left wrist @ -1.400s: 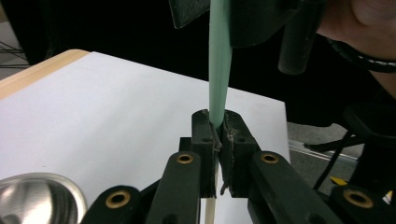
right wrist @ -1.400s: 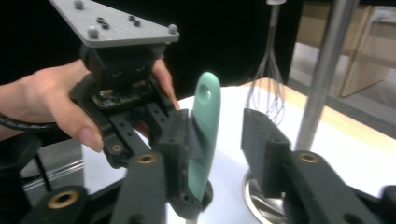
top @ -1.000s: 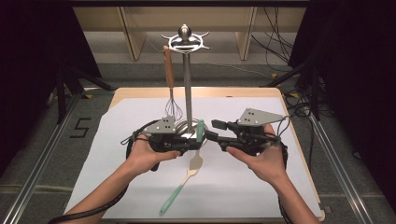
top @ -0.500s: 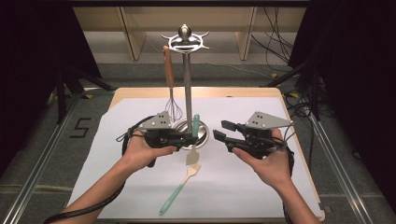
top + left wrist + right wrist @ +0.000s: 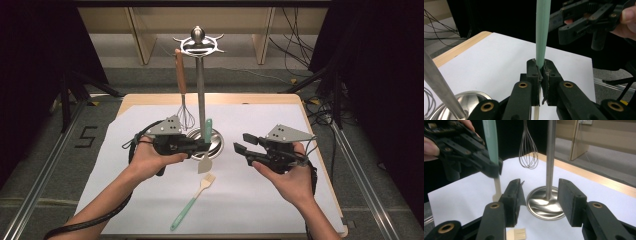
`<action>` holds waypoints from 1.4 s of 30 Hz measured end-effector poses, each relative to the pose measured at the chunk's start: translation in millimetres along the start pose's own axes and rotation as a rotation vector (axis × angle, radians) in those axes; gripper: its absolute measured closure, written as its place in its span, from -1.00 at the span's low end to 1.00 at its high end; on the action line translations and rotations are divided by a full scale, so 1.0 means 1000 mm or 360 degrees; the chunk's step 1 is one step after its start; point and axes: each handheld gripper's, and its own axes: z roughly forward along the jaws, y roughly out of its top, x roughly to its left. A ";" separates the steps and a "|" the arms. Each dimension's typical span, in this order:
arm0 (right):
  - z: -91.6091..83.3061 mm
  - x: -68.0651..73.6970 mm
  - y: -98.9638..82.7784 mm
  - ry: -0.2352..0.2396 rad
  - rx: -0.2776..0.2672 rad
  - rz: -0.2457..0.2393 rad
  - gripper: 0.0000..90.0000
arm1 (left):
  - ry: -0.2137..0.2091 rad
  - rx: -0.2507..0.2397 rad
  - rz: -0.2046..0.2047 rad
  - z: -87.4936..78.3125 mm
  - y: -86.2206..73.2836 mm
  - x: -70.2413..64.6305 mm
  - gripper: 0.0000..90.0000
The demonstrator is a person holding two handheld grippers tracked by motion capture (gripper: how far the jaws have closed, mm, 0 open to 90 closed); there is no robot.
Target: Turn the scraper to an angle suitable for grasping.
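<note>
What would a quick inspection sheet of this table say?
Surface: white sheet over wooden table.
Job's things: green-handled spatula upright; steel rack with whisk hanging.
Clutter: pastry brush lying flat.
Grippers: left gripper shut on the spatula handle; right gripper open, nothing between its jaws.
Cables: bundle on the floor behind.
Surroundings: dark curtains, floor rails.

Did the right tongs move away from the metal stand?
Yes. The right tongs slid to the right, away from the stand, and now hang open beside it, while the left tongs grip the spatula.
</note>
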 end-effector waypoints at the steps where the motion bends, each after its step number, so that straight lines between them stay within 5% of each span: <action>1: 0.001 -0.001 -0.001 0.0015 -0.0013 -0.0014 0.21 | 0.0006 -0.0005 0.0019 -0.001 0.001 0.001 0.87; 3: 0.000 -0.003 -0.003 -0.0011 0.0000 -0.0035 0.21 | 0.0008 0.0006 -0.0015 -0.002 0.003 0.000 0.87; 5: 0.000 -0.002 -0.005 -0.0006 0.0013 0.0015 0.21 | 0.0003 -0.0003 0.0041 -0.002 0.006 0.002 0.87; 8: 0.001 -0.003 -0.008 -0.0011 0.0008 0.0003 0.21 | 0.0011 -0.0007 0.0019 -0.003 0.007 0.002 0.88; 10: 0.001 -0.006 -0.009 -0.0022 -0.0014 -0.0053 0.21 | 0.0005 -0.0018 0.0018 -0.003 0.008 0.003 0.87; 12: 0.001 -0.004 -0.010 -0.0018 0.0006 0.0020 0.21 | 0.0021 -0.0014 0.0017 -0.004 0.010 0.003 0.88; 21: 0.002 -0.005 -0.017 -0.0040 0.0031 0.0009 0.21 | 0.0046 -0.0028 0.0013 -0.007 0.017 0.006 0.88; 23: 0.003 -0.005 -0.018 -0.0039 0.0029 0.0029 0.21 | 0.0037 -0.0028 0.0062 -0.008 0.018 0.008 0.88; 26: 0.004 -0.005 -0.020 -0.0058 0.0031 0.0012 0.21 | 0.0054 -0.0036 0.0025 -0.008 0.019 0.007 0.88; 28: 0.004 -0.002 -0.021 -0.0059 0.0049 0.0078 0.21 | 0.0059 -0.0032 0.0021 -0.008 0.019 0.007 0.88; 30: 0.005 -0.004 -0.022 -0.0042 0.0044 0.0035 0.21 | 0.0065 -0.0033 0.0023 -0.008 0.020 0.007 0.87; 33: 0.006 0.000 -0.024 -0.0071 0.0033 0.0094 0.21 | 0.0070 -0.0038 0.0020 -0.009 0.022 0.008 0.88; 37: 0.006 -0.005 -0.026 -0.0042 0.0042 0.0012 0.21 | 0.0072 -0.0041 0.0030 -0.011 0.025 0.010 0.88; 40: 0.005 -0.003 -0.027 -0.0048 0.0062 0.0087 0.21 | 0.0073 -0.0049 0.0036 -0.012 0.028 0.012 0.88; 42: 0.006 -0.004 -0.027 -0.0039 0.0054 0.0068 0.21 | 0.0089 -0.0042 0.0035 -0.014 0.030 0.012 0.88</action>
